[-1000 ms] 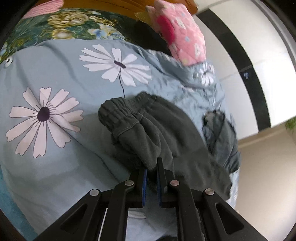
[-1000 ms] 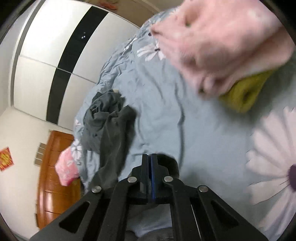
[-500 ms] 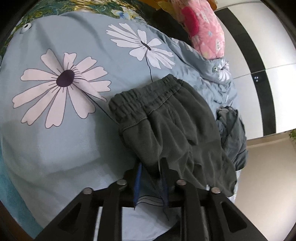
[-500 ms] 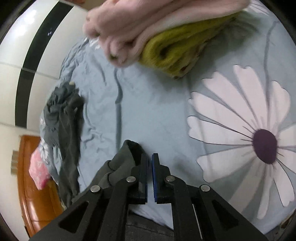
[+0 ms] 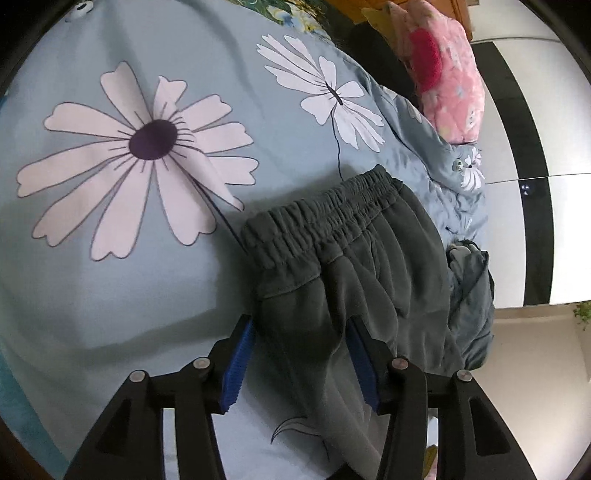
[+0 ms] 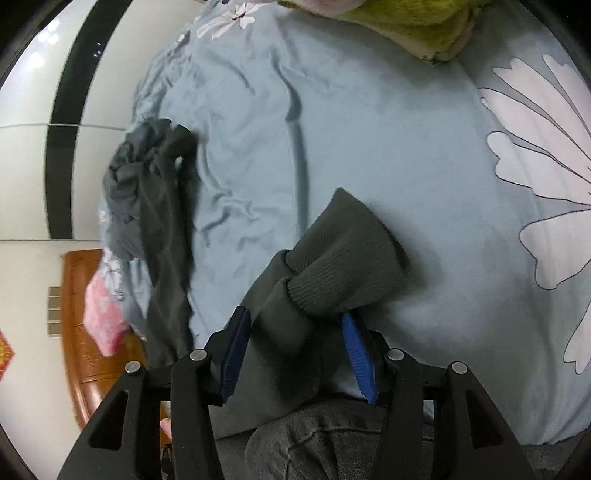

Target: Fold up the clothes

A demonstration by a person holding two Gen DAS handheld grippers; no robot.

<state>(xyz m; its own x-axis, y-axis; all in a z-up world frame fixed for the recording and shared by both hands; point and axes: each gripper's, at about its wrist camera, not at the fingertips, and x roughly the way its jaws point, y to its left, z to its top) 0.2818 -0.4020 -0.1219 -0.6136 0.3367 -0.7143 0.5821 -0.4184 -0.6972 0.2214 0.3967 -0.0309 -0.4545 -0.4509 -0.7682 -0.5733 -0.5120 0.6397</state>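
Dark grey sweatpants (image 5: 351, 266) lie on the blue flowered bedspread (image 5: 110, 277), elastic waistband toward the far side. My left gripper (image 5: 301, 354) is open, its blue pads either side of the pants' near fabric. In the right wrist view the ribbed leg cuffs (image 6: 343, 258) lie on the bedspread. My right gripper (image 6: 295, 347) is open, its pads straddling the leg fabric just behind the cuffs.
A crumpled grey garment (image 5: 472, 306) lies at the bed's far edge, also in the right wrist view (image 6: 144, 192). A pink pillow (image 5: 443, 66) sits by the wooden headboard. A folded pink and yellow-green pile (image 6: 413, 22) rests on the bed. A black-and-white wardrobe (image 6: 62, 122) stands beyond.
Both grippers have opened and let go of the sweatpants, which now lie flat on the bed. Both have lowered closer to the bedspread.
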